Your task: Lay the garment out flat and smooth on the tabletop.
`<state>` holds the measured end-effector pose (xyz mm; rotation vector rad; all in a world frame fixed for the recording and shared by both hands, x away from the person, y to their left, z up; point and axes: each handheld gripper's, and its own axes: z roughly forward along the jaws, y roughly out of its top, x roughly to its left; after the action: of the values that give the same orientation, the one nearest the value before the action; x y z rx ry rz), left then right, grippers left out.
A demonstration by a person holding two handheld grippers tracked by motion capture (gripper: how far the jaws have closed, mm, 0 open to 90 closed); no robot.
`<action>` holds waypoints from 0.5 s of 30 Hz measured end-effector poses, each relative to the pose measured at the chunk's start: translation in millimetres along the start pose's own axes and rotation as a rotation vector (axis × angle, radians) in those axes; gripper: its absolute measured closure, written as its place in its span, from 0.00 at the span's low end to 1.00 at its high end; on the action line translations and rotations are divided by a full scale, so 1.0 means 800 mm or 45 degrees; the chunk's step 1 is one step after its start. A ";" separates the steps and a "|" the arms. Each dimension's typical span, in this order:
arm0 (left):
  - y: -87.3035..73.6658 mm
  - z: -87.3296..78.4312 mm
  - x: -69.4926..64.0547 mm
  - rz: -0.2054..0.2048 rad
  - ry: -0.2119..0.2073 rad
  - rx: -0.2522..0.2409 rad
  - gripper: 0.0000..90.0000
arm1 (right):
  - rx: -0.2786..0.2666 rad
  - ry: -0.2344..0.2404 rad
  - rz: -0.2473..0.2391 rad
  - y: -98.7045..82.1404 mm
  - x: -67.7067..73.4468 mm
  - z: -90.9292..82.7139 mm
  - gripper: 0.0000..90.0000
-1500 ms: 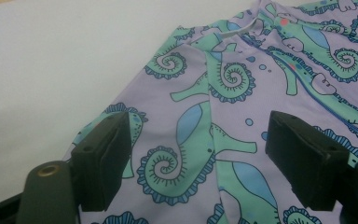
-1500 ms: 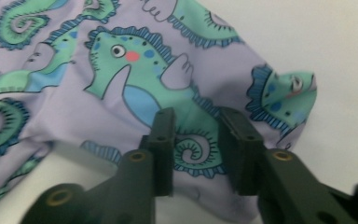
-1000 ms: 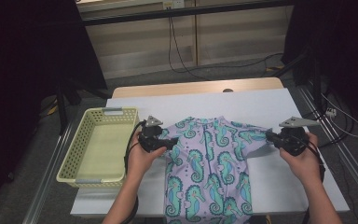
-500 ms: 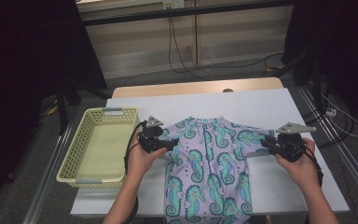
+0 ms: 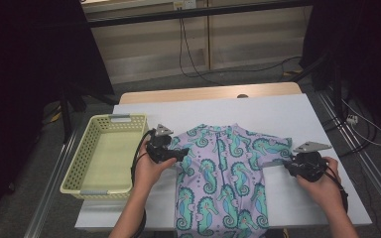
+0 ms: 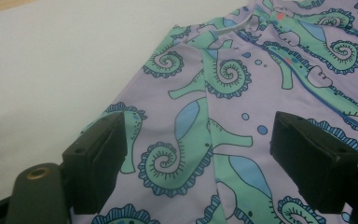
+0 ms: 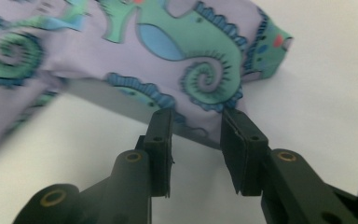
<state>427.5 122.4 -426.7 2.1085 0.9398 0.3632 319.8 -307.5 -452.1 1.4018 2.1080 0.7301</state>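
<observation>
So the lilac short-sleeved kids' shirt with teal seahorse print [image 5: 223, 173] lies flat, front up, mid white tabletop [image 5: 287, 111]. Left tool [image 6: 196, 154] hangs released over its sleeve; right tool [image 7: 196, 140] has just been opening, sleeve edge between the jaws, not pinched. Pale yellow plastic basket [image 5: 87, 158] sits left; dark room, grey floor behind.

High view: fixed above the person's side, looking forward and down over the table [image 5: 287, 114]. Gripper views: close, low, looking along each gripper's jaws; all three share the seahorse-print garment [image 5: 225, 173].
</observation>
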 end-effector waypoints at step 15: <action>0.000 -0.006 0.000 -0.001 -0.003 -0.016 0.21 | -0.070 -0.034 -0.041 0.032 -0.002 0.014 0.87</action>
<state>424.9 124.9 -423.8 2.0964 0.9346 0.3657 344.9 -298.9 -443.0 1.3386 2.0698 0.7472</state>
